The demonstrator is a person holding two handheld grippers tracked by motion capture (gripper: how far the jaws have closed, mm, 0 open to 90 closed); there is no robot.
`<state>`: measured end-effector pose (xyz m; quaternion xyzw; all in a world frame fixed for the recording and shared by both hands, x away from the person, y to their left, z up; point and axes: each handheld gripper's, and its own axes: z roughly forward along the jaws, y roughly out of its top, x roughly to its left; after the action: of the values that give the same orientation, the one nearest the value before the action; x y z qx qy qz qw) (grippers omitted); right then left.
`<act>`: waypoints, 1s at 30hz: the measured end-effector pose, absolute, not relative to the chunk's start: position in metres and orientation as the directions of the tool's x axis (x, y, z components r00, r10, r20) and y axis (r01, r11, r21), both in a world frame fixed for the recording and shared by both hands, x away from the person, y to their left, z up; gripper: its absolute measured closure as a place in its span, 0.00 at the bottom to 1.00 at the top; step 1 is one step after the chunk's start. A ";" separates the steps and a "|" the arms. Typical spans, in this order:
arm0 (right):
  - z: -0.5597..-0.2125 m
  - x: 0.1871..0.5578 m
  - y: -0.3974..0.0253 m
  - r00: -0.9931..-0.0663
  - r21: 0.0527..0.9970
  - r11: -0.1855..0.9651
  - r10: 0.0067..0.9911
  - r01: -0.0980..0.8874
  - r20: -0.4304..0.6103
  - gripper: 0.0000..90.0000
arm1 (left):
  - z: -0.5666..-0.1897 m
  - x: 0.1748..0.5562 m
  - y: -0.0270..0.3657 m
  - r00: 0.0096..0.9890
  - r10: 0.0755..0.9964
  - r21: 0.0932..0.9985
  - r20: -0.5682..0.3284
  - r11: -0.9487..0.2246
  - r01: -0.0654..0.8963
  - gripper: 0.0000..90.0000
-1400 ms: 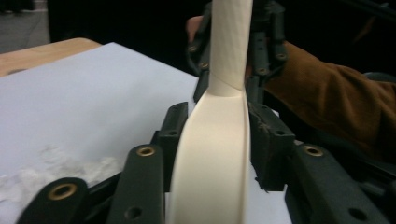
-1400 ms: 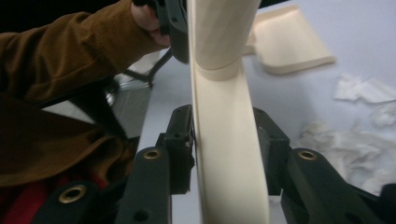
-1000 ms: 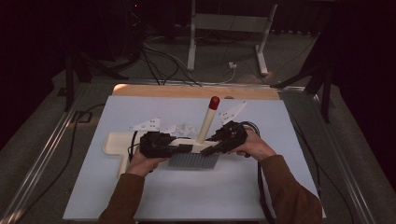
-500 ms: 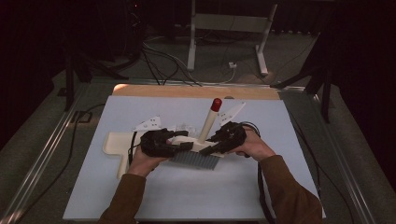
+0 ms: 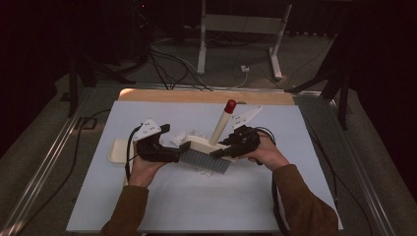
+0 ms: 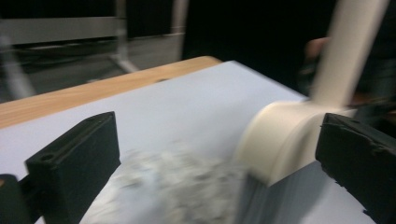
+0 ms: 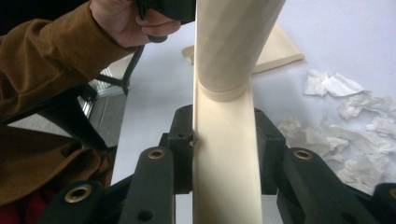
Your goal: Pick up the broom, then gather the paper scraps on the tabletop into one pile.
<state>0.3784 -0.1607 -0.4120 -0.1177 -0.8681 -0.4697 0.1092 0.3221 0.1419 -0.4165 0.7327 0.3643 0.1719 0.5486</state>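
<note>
High view: cream plastic brush with grey bristles and red-tipped handle [image 5: 211, 147] over torn white paper scraps [image 5: 189, 136].
Right gripper [image 7: 223, 135]: clamped on brush's cream back.
Left gripper [image 6: 219, 154]: spread wide beside brush head.

Matt cream plastic brush [image 7: 227, 154], crumpled white paper scraps [image 7: 355, 116] (torn), wood-edged table [image 5: 206, 96]

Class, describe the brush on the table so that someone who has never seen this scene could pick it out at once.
On the pale blue table, look midway between the two hands. The brush has a cream head with grey bristles, and the right gripper clamps it. Its slanting cream handle with a red tip sets it apart from the flat cream dustpan and torn paper scraps.
</note>
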 end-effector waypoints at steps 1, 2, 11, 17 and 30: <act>-0.411 0.379 -0.161 -0.948 0.792 0.527 0.109 0.309 0.298 0.74 | -0.416 0.321 0.145 0.654 0.744 0.931 -0.141 -0.124 0.343 0.01; -0.411 0.379 -0.162 -0.947 0.794 0.521 0.116 0.314 0.299 0.74 | -0.416 0.320 0.147 0.639 0.757 0.933 -0.137 -0.118 0.339 0.01; -0.405 0.382 -0.169 -0.928 0.809 0.457 0.219 0.370 0.301 0.75 | -0.417 0.307 0.176 0.511 0.852 0.940 -0.115 -0.073 0.333 0.01; -0.398 0.386 -0.175 -0.905 0.842 0.370 0.320 0.393 0.282 0.74 | -0.422 0.296 0.198 0.456 0.883 0.941 -0.115 -0.050 0.334 0.01; -0.399 0.397 -0.181 -0.849 0.842 0.325 0.462 0.430 0.255 0.74 | -0.446 0.263 0.236 0.344 0.936 0.929 -0.073 -0.062 0.365 0.01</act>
<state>0.3971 -0.1810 -0.3986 -0.2742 -0.8137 -0.5123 -0.0158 0.2634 0.2361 -0.4461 0.6651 0.4891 0.2977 0.4794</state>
